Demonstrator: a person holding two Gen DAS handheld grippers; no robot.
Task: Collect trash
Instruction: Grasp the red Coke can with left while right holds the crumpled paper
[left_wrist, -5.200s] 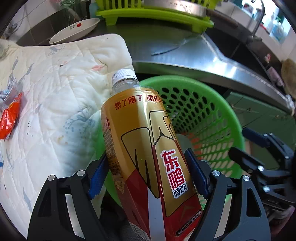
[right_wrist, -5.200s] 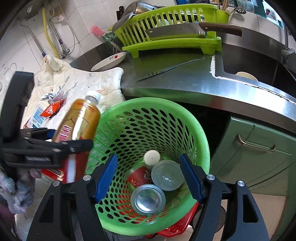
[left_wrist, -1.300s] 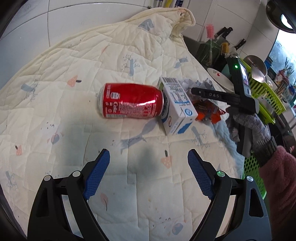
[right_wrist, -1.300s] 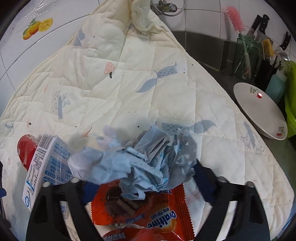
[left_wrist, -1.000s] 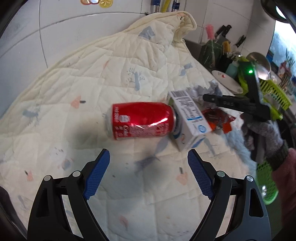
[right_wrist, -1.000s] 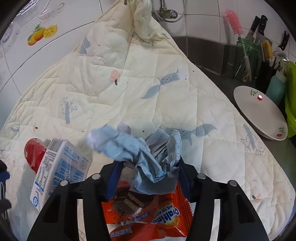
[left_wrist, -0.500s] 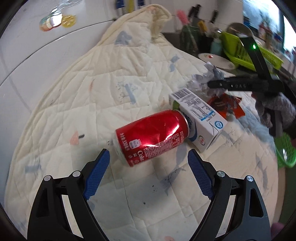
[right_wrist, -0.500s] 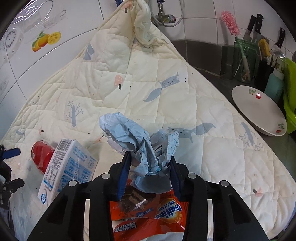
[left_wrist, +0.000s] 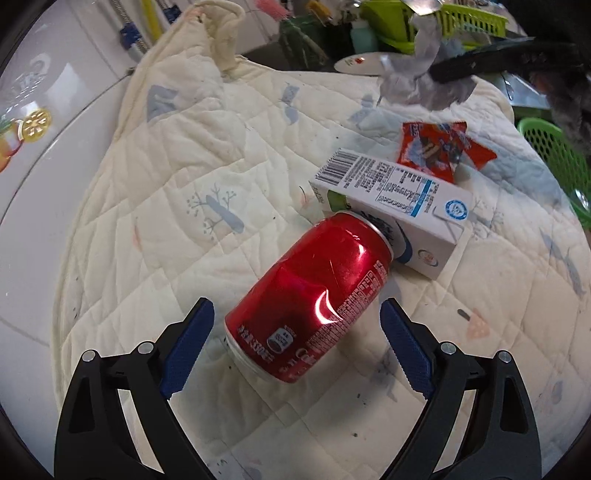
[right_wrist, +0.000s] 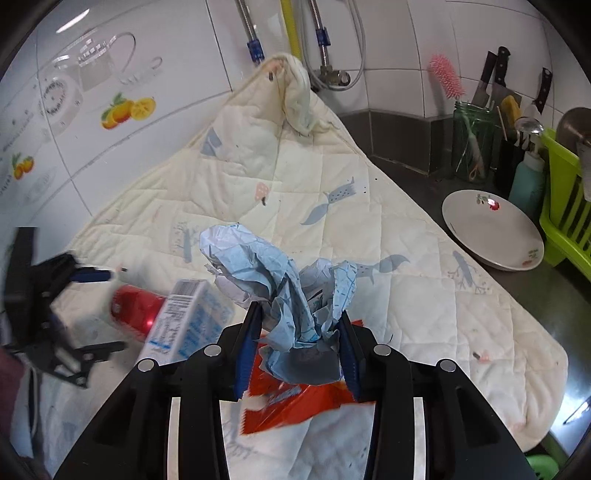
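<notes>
- Landmark: red can (left_wrist: 312, 295), lying on its side on the cream quilted cloth (left_wrist: 155, 206) that covers the table. Can is dented along the side, base end toward the left wrist camera.
- Left gripper (left_wrist: 295, 339): jaws spread wide, blue pads either side of the can's near end, neither pad touching it.
- White carton (left_wrist: 391, 218) lies flat against the far end of the can, touching or nearly so; barcode and print face up.
- Orange-red snack wrapper (left_wrist: 439, 147) lies flat on the cloth beyond the carton, farther from the can.
- Right gripper (right_wrist: 299, 332): jaws drawn close, clamped on crumpled pale-blue paper (right_wrist: 280, 273). Wad is held above the cloth, directly over the wrapper (right_wrist: 291, 406) in the right wrist view.
- From the left wrist view the same paper (left_wrist: 417, 81) hangs in the air beyond the wrapper, well apart from the can.
- Green perforated basket (left_wrist: 554, 155): rim shows at the cloth's edge, right of the can and past the wrapper; contents mostly out of frame.
- White plate (right_wrist: 491, 229) with red flower print rests on the dark table beyond the cloth's far edge, well apart from the can.
- Green dish rack (right_wrist: 565, 192) just beside the plate, farther still from the can.
</notes>
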